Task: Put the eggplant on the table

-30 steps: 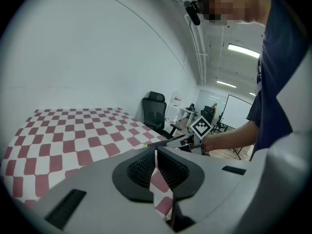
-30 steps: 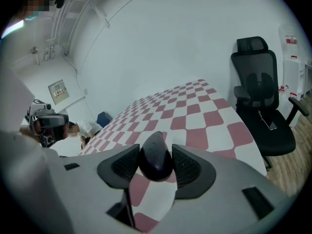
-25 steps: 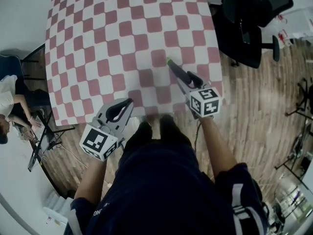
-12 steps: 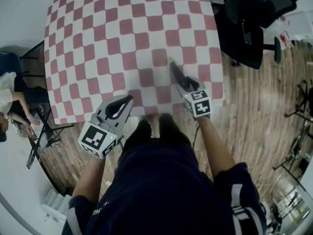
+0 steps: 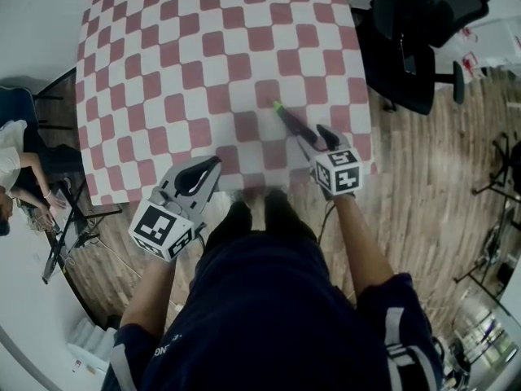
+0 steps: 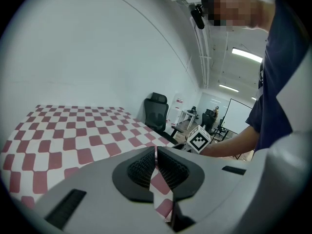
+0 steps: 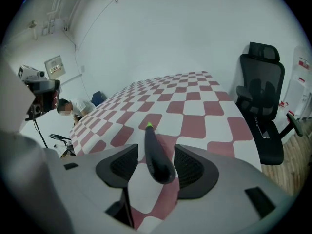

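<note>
A long dark purple eggplant [image 5: 291,120] with a green tip lies on the red-and-white checked table [image 5: 203,55] near its front right edge, pointing away from me. My right gripper [image 5: 313,134] straddles its thick end. In the right gripper view the eggplant [image 7: 155,155] sits between the pads [image 7: 122,167] with a gap on each side. These jaws have just been opening, so the right gripper [image 7: 156,146] is open. My left gripper [image 5: 213,169] hovers at the front edge, left of the eggplant. It [image 6: 156,152] is shut with nothing in it.
A black office chair [image 5: 415,39] stands on the wooden floor just right of the table. A person [image 5: 12,169] sits low at the far left beside a dark stand [image 5: 73,218]. My own legs and shoes are at the table's front edge.
The right gripper has dipped slightly toward the cloth with the eggplant, and its jaws stand wider apart than before. The left gripper has stayed where it was.
</note>
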Action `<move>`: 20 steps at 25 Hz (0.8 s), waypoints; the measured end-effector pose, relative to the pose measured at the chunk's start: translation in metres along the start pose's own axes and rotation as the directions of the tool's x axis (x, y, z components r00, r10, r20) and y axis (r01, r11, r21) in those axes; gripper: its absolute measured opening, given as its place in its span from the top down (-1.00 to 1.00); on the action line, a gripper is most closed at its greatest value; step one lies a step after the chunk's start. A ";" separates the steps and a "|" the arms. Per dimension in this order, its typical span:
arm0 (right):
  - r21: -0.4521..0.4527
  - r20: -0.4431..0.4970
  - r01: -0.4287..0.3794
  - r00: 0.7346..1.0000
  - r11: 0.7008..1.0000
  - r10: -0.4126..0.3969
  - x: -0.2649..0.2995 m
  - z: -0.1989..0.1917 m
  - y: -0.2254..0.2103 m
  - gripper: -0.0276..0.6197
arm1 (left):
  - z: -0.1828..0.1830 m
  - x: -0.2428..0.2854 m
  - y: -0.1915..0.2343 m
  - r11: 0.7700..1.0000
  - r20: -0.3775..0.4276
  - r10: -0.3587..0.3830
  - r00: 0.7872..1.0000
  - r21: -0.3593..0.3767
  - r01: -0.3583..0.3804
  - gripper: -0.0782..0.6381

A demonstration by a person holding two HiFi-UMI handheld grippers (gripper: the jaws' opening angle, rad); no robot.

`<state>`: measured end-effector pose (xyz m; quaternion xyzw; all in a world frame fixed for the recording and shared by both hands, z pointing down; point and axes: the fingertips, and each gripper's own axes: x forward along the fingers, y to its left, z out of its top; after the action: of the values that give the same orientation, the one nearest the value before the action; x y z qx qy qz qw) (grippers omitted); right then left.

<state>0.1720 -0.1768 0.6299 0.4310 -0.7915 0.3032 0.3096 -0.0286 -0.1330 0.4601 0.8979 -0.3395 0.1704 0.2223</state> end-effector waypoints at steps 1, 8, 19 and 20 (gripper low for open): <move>0.009 0.016 -0.003 1.000 1.000 0.003 -0.005 0.005 0.001 0.16 | 0.001 -0.002 0.000 1.000 0.005 -0.002 1.000 -0.002 0.002 0.68; 0.048 0.135 -0.048 0.990 0.998 0.041 -0.049 0.045 0.022 0.20 | 0.008 -0.019 0.001 1.000 0.054 -0.005 0.999 0.012 0.004 0.68; 0.036 0.284 -0.143 0.950 0.989 0.127 -0.118 0.099 0.082 0.47 | 0.024 -0.060 0.009 0.999 0.151 0.004 0.988 0.034 -0.010 0.68; 0.022 0.294 -0.159 0.944 0.987 0.146 -0.124 0.104 0.090 0.54 | 0.027 -0.063 0.009 0.999 0.162 0.005 0.987 0.036 -0.011 0.68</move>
<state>0.1239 -0.1532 0.4527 0.4154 -0.8524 0.2772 0.1552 -0.0752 -0.1193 0.4109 0.9114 -0.3566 0.1040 0.1769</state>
